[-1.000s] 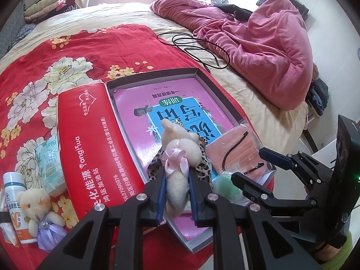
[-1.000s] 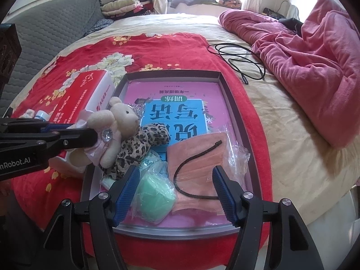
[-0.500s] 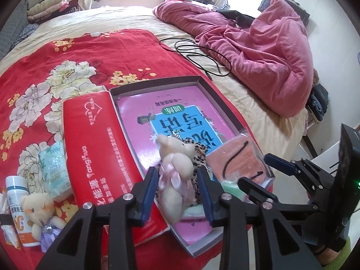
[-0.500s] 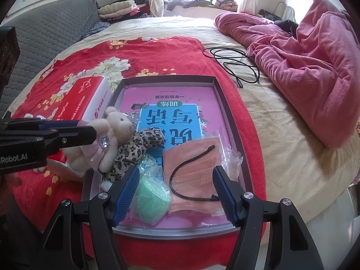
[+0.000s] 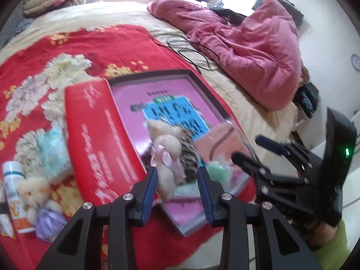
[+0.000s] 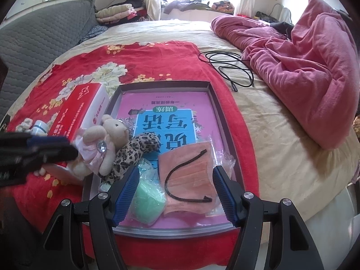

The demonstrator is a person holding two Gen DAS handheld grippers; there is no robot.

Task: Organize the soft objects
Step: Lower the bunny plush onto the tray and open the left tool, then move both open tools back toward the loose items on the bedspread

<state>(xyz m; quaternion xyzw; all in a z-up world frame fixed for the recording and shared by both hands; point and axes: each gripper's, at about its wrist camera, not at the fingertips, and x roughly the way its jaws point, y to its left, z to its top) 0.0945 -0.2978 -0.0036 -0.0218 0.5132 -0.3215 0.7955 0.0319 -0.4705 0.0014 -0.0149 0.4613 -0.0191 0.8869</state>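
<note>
here, two teddy bears (image 5: 165, 155) (image 5: 33, 191), one tray (image 6: 214, 103), two masks (image 6: 189, 177) (image 6: 147, 199).

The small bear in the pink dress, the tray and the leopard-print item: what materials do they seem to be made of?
Bear: plush fabric, by its fuzzy matte pile; its dress looks satiny. Tray: probably metal or coated board, by its thin, straight grey rim. Leopard-print item: soft printed cloth, by how it crumples.

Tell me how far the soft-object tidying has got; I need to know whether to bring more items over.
Done: a pink-dressed bear, leopard toy, green pouch and face mask lie in the tray. In hand: nothing; the left gripper is open around the bear, the right gripper open above the mask. Left: a purple-dressed bear and tissue pack outside on the red blanket.
</note>
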